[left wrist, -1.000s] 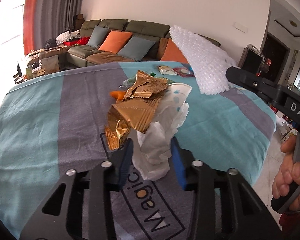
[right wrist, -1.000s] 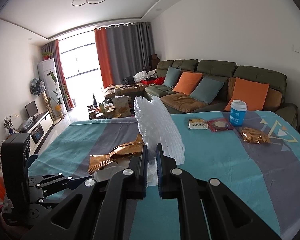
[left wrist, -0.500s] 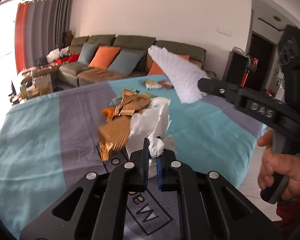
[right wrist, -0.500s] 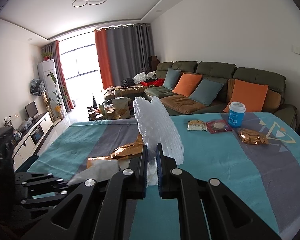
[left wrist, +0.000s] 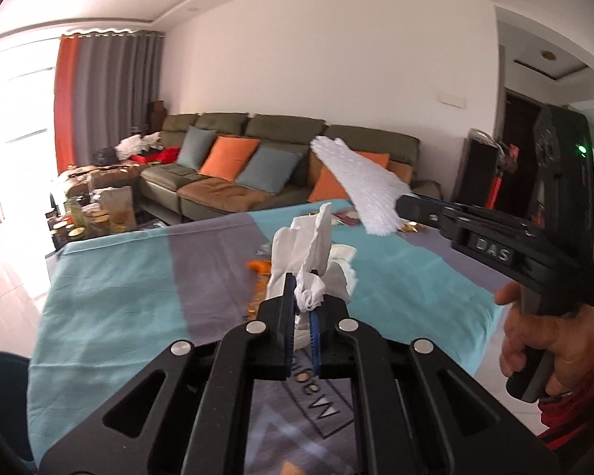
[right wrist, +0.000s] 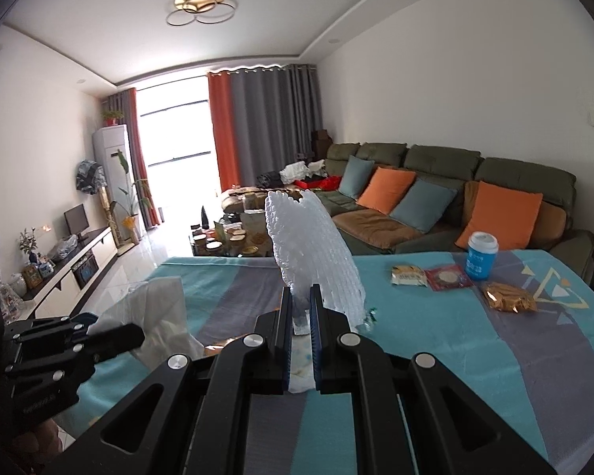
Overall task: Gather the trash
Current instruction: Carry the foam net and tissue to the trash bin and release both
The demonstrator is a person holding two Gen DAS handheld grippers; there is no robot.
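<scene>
Tissue (left wrist: 311,255) sits bunched between the pads of the left tool (left wrist: 303,308), which is pressed together on a thin twist of it; most of the white wad stands loose above the jaws, over the bench (left wrist: 118,289) with its teal and grey cloth. That thin pinch is the weak point, I judge: a quick swing could let the soft paper tear or slide out and fall back onto the cloth. Gold wrapper scraps (left wrist: 253,306) and something orange (left wrist: 257,266) lie on the bench just under the tissue, so the lift may have left part of the heap behind for a second pass.

The right tool (right wrist: 299,316) is pinching the lower edge of a white foam net (right wrist: 313,253), which rises stiffly over the bench. Seen from the left wrist, the net is close above and to the right of the tissue; bringing the hands together could snag one on the other.

Beyond the foam net, a blue cup (right wrist: 481,255), two snack packets (right wrist: 431,276) and a gold bag (right wrist: 509,297) remain uncollected, and a low sweep could knock over the cup.
</scene>
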